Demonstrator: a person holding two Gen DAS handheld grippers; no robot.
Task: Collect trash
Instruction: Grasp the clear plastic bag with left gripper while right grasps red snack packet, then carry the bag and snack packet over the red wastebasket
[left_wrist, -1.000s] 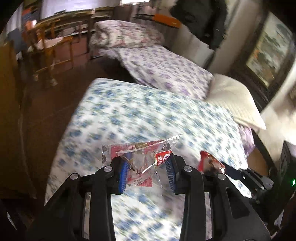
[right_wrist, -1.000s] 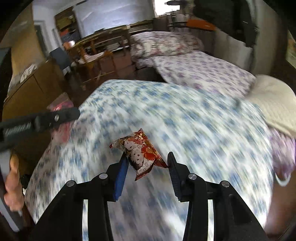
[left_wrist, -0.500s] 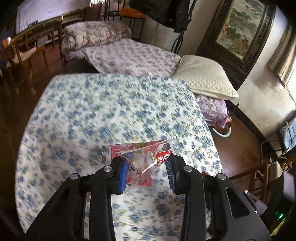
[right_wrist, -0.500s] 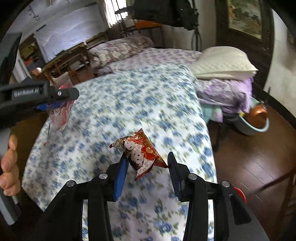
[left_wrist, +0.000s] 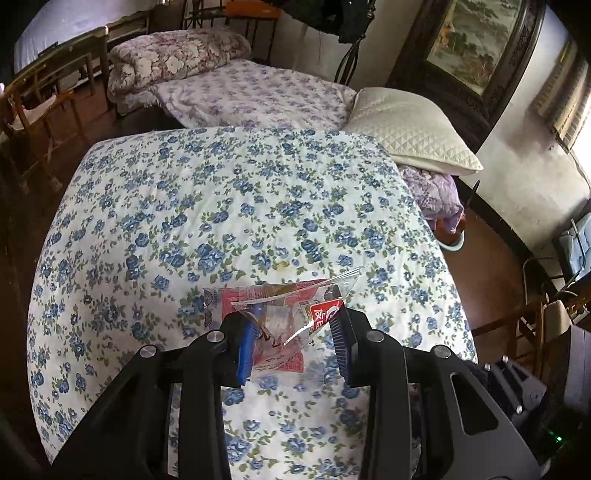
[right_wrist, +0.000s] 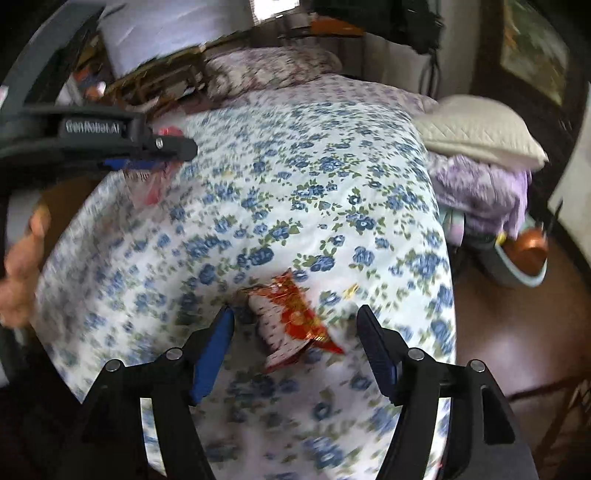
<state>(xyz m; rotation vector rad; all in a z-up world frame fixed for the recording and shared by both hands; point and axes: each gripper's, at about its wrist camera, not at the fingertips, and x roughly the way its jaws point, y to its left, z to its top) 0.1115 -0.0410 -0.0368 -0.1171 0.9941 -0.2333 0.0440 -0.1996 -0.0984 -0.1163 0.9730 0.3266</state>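
My left gripper (left_wrist: 291, 332) is shut on a clear and red plastic wrapper (left_wrist: 280, 317), held above the blue-flowered bed (left_wrist: 221, 206). It also shows in the right wrist view (right_wrist: 155, 147) at the left, with the wrapper (right_wrist: 151, 184) hanging from it. My right gripper (right_wrist: 295, 339) has its jaws spread wide. A red and white snack packet (right_wrist: 291, 325) is between them, blurred and touching neither pad; I cannot tell if it lies on the bed.
A cream pillow (left_wrist: 410, 129) and purple bedding (left_wrist: 432, 192) lie at the bed's right side. A second bed (left_wrist: 251, 96) stands behind. Wooden chairs (left_wrist: 40, 110) stand at the left. A basin with a copper pot (right_wrist: 524, 254) sits on the floor at the right.
My right gripper has opened and let go of the snack packet, which has dropped slightly between the jaws. My left gripper still holds its wrapper; both views have swung over the bed.
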